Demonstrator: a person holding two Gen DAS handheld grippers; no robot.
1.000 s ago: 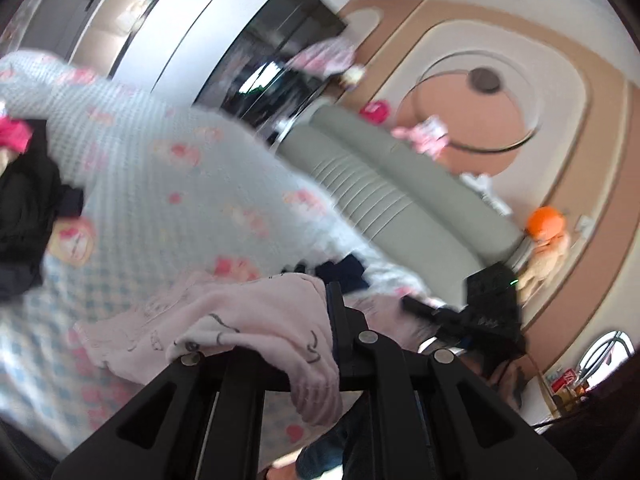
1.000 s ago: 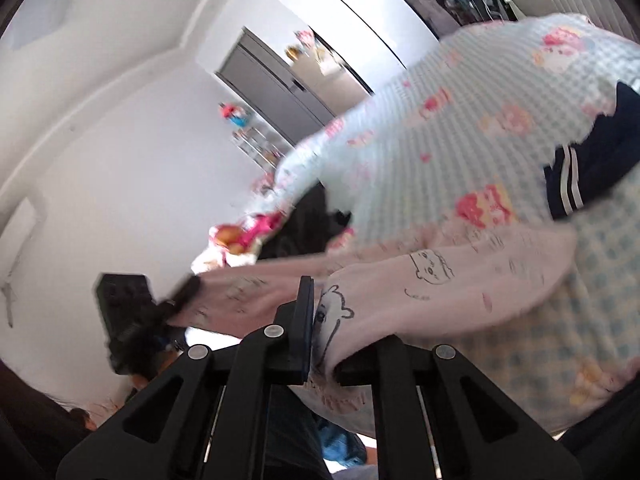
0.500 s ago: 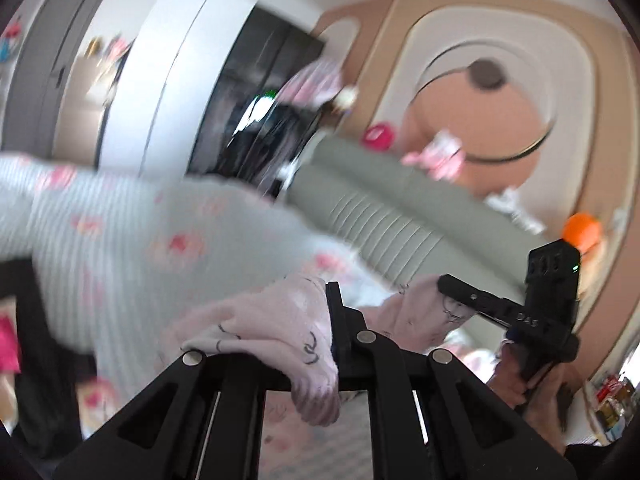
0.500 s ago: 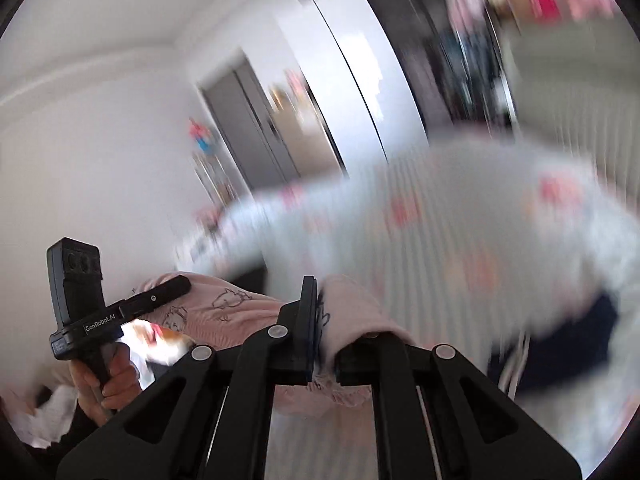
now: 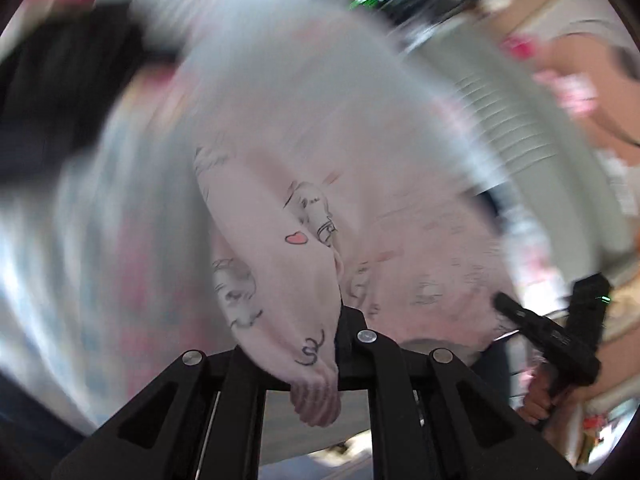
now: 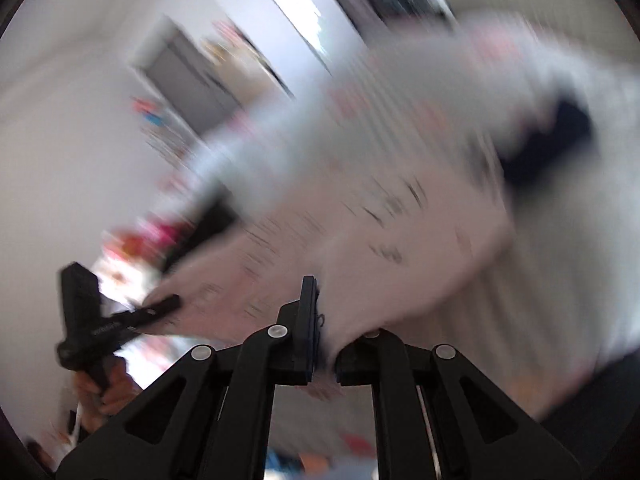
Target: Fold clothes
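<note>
Left gripper [image 5: 340, 344]: fingers pinching pale pink cartoon-print cotton garment [image 5: 280, 248].
Right gripper [image 6: 326, 344]: fingers pinching same garment's other edge.
Garment: stretched between both, above the blue-checked patterned bed cover [image 5: 100, 200].

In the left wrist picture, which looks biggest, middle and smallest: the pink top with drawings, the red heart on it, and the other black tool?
1. Pink top, by far the largest.
2. Right tool, though it sits nearer the edge, so the fisheye may distort it.
3. Red heart, smallest.

Blurred white wall [image 6: 72, 128], grey door [image 6: 188, 80], ribbed grey-green sofa [image 5: 520, 120].
</note>
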